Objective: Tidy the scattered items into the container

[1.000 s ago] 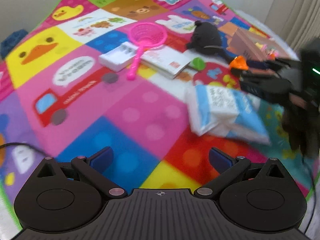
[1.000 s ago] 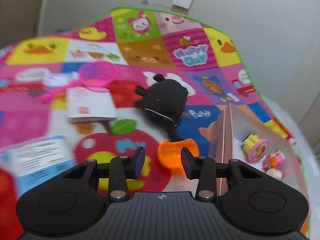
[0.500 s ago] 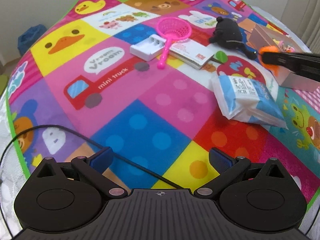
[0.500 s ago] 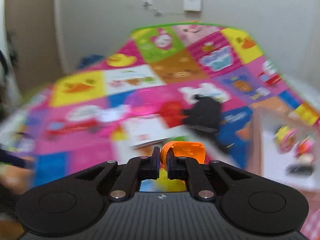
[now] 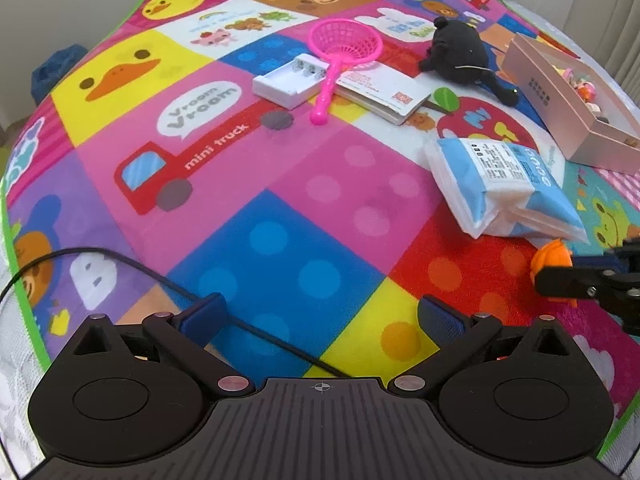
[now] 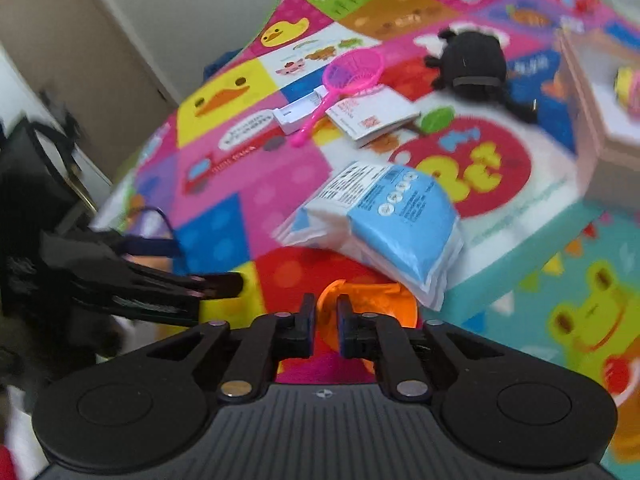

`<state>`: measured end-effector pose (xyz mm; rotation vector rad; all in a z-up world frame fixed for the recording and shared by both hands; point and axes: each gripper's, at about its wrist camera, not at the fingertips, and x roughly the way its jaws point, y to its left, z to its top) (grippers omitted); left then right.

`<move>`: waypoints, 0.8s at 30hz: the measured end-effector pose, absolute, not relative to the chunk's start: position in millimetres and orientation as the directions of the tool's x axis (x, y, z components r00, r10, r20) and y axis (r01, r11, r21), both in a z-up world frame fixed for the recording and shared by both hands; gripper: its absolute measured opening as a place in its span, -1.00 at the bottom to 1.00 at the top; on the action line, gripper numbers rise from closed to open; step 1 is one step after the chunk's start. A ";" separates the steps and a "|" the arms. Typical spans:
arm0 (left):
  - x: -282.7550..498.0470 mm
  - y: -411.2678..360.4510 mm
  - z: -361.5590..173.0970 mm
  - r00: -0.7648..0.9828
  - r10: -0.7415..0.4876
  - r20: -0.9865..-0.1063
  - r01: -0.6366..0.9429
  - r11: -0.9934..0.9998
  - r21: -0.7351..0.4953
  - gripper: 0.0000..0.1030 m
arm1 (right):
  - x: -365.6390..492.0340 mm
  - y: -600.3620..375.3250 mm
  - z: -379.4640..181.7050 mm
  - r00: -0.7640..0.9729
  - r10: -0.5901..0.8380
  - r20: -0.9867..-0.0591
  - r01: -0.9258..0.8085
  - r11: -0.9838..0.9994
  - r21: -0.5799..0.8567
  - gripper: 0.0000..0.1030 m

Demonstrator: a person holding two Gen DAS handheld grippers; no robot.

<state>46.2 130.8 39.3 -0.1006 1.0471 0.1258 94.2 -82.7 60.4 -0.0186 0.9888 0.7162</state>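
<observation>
Right tongs [image 6: 324,322] clamped on one orange toy [image 6: 368,300], above the play mat [image 5: 320,208] near its front edge. Left tongs [image 5: 320,314] spread wide, holding nothing. Scattered mid-mat: one tissue pack [image 5: 504,184], one pink net [image 5: 344,52], one black plush [image 5: 460,54], one booklet [image 5: 384,94], one white charger [image 5: 290,80]. One pink box [image 5: 560,108] by the right edge.

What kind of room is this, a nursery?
Probably a child's play area at home: a bright cartoon play mat covers the surface, with a black plush toy and a pink toy net lying on it.
</observation>
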 end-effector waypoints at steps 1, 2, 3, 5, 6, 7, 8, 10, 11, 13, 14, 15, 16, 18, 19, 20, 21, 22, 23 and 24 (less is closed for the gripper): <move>44.8 131.4 38.5 0.488 0.053 -0.871 -0.153 0.988 -0.025 1.00 | 91.2 -80.8 61.1 0.359 0.532 -0.767 -0.574 0.774 0.267 -0.72; 43.4 131.7 37.3 0.483 0.052 -0.874 -0.154 0.988 -0.026 1.00 | 89.0 -79.4 61.3 0.372 0.524 -0.766 -0.584 0.774 0.246 -0.71; 42.1 131.3 36.4 0.480 0.053 -0.876 -0.153 0.988 -0.024 1.00 | 87.9 -78.0 61.2 0.379 0.521 -0.765 -0.588 0.774 0.235 -0.70; 40.1 128.1 35.9 0.482 0.061 -0.874 -0.140 0.990 -0.009 1.00 | 87.1 -78.8 61.2 0.380 0.522 -0.764 -0.588 0.773 0.236 -0.63; 39.6 126.5 35.9 0.482 0.061 -0.874 -0.134 0.991 -0.005 1.00 | 87.4 -79.6 61.2 0.382 0.522 -0.763 -0.587 0.775 0.236 -0.62; 39.6 125.0 36.2 0.483 0.058 -0.874 -0.131 0.991 -0.007 1.00 | 88.0 -80.1 61.2 0.385 0.521 -0.762 -0.586 0.776 0.234 -0.59; 39.9 123.3 36.5 0.484 0.053 -0.874 -0.129 0.992 -0.011 1.00 | 88.6 -81.4 61.5 0.390 0.520 -0.760 -0.583 0.778 0.233 -0.54; 41.0 120.2 36.9 0.488 0.044 -0.872 -0.124 0.992 -0.020 1.00 | 90.5 -85.8 62.1 0.403 0.518 -0.755 -0.573 0.786 0.233 -0.42; 42.0 117.9 37.2 0.491 0.039 -0.870 -0.121 0.992 -0.024 1.00 | 91.5 -89.3 62.7 0.411 0.517 -0.751 -0.566 0.791 0.235 -0.32; 44.6 113.0 36.9 0.495 0.031 -0.868 -0.112 0.993 -0.029 1.00 | 92.7 -95.5 64.4 0.424 0.514 -0.745 -0.554 0.799 0.235 -0.22; 46.5 109.6 36.9 0.499 0.027 -0.866 -0.108 0.994 -0.031 1.00 | 93.1 -98.9 65.3 0.434 0.509 -0.743 -0.548 0.804 0.230 -0.16; 48.7 106.0 36.7 0.502 0.023 -0.865 -0.103 0.994 -0.033 1.00 | 93.3 -102.1 66.1 0.443 0.504 -0.742 -0.543 0.809 0.225 -0.14; 50.9 102.3 36.7 0.506 0.016 -0.862 -0.096 0.995 -0.037 1.00 | 93.4 -105.4 66.5 0.449 0.499 -0.741 -0.538 0.813 0.221 -0.10; 55.1 93.2 37.5 0.522 0.002 -0.853 -0.076 0.996 -0.045 1.00 | 94.1 -113.8 67.1 0.464 0.487 -0.740 -0.523 0.825 0.215 -0.09; 56.7 88.3 38.1 0.529 -0.005 -0.848 -0.063 0.997 -0.045 1.00 | 94.4 -118.0 67.3 0.475 0.477 -0.740 -0.513 0.833 0.208 -0.08; 58.0 83.0 39.0 0.538 -0.014 -0.843 -0.044 0.998 -0.045 1.00 | 94.5 -123.0 67.3 0.489 0.462 -0.740 -0.501 0.843 0.195 -0.08; 58.7 77.3 40.1 0.548 -0.027 -0.836 -0.020 0.999 -0.046 1.00 | 94.6 -128.6 67.0 0.508 0.442 -0.739 -0.487 0.855 0.177 -0.06; 58.9 71.5 41.4 0.557 -0.042 -0.829 0.005 0.999 -0.048 1.00 | 94.9 -134.7 66.2 0.529 0.419 -0.738 -0.472 0.868 0.155 -0.01; 58.6 64.7 42.7 0.566 -0.060 -0.822 0.035 0.998 -0.049 1.00 | 94.8 -141.8 65.1 0.552 0.390 -0.737 -0.453 0.882 0.128 0.07; 58.1 58.2 43.7 0.572 -0.077 -0.817 0.064 0.997 -0.049 1.00 | 94.2 -148.6 63.8 0.572 0.363 -0.735 -0.435 0.895 0.103 0.09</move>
